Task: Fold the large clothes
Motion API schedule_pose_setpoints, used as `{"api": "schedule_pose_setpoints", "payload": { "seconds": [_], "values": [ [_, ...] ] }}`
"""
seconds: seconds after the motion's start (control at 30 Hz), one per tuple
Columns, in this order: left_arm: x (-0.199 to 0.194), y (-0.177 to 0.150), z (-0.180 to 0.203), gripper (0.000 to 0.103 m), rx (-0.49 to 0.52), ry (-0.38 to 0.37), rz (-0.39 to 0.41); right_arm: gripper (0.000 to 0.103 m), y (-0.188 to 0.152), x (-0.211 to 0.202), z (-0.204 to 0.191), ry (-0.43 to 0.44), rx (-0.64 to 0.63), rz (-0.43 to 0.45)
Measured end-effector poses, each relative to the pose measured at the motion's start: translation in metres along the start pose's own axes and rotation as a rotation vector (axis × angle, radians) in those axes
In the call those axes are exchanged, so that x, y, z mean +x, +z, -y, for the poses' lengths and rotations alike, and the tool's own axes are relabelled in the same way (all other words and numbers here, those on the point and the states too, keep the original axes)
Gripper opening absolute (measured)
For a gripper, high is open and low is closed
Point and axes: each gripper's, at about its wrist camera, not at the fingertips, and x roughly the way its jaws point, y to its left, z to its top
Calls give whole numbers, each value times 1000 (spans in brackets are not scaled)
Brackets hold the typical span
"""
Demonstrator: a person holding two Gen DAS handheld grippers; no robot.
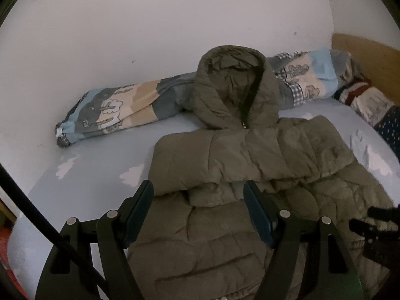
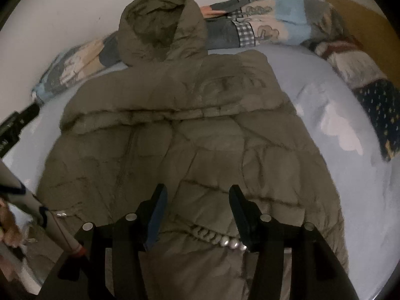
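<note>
A home bedroom is shown: a bed (image 1: 95, 160) spread with a pale blue cloud-print sheet, a rolled patchwork quilt (image 1: 117, 110) laid along a white wall (image 1: 125, 25), a wooden headboard (image 1: 370, 57) beside it.

Jackets: you have one olive puffer jacket (image 1: 225, 155), in the middle of the bed.
Hoods: one hood (image 1: 232, 87), at its far end.
Rolled quilts: one patterned quilt (image 1: 112, 110), far, along the wall.
Pillows: one dark dotted pillow (image 1: 390, 125), far right.
Beds: one bed (image 1: 87, 155).
Grippers: you hold two, left gripper (image 1: 198, 212) and right gripper (image 2: 198, 215).
</note>
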Motion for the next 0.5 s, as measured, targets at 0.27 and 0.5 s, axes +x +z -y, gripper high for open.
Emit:
{"api": "schedule_pose_setpoints", "payload": {
  "seconds": [0.27,0.5],
  "values": [
    [10,-5,19,73,63,11,-13,56,-1,30,-9,-45,-46,-62],
    [12,-9,29,73,104,18,-18,61,-6,47,-8,-33,-40,-105]
  ]
}}
